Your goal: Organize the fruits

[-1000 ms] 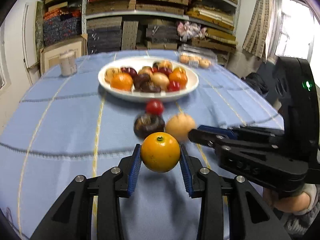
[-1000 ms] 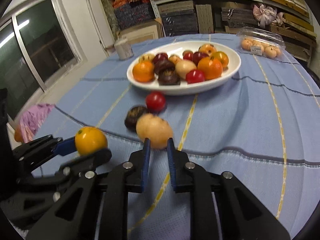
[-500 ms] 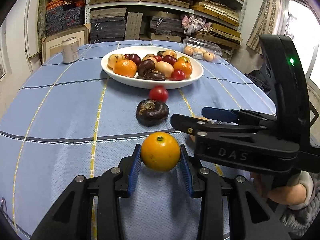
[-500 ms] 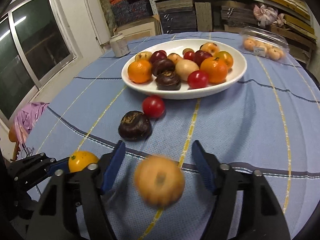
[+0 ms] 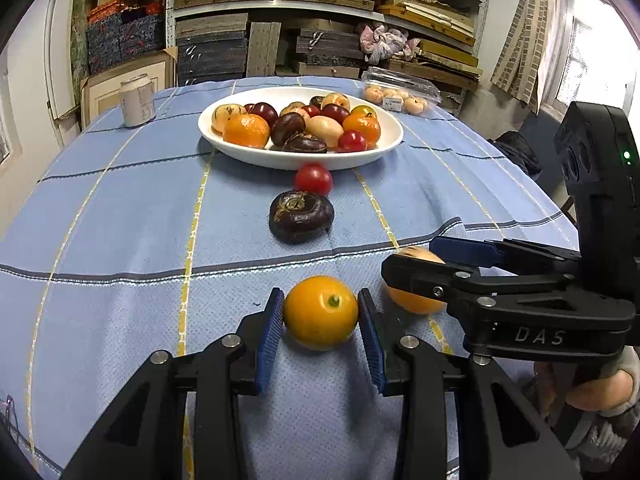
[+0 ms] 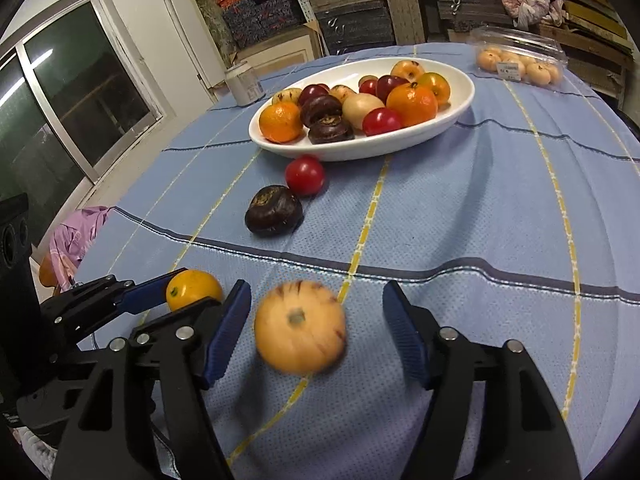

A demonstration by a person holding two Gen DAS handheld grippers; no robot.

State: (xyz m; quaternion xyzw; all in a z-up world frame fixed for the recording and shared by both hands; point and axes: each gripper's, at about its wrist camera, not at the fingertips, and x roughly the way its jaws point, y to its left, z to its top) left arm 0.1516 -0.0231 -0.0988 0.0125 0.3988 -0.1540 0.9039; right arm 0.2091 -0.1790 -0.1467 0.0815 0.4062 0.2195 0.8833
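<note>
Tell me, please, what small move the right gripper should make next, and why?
Probably close on the tan fruit. The right gripper has its jaws opening with that fruit between them, both pads clear of it, so nothing holds it yet. The left gripper already clamps the yellow-orange fruit.

A tan striped fruit (image 6: 300,326) smears with motion blur between the right gripper's (image 6: 316,336) opening jaws; from the left wrist that gripper's finger hides most of it. The clear box's (image 5: 400,90) label is too small to read.
</note>
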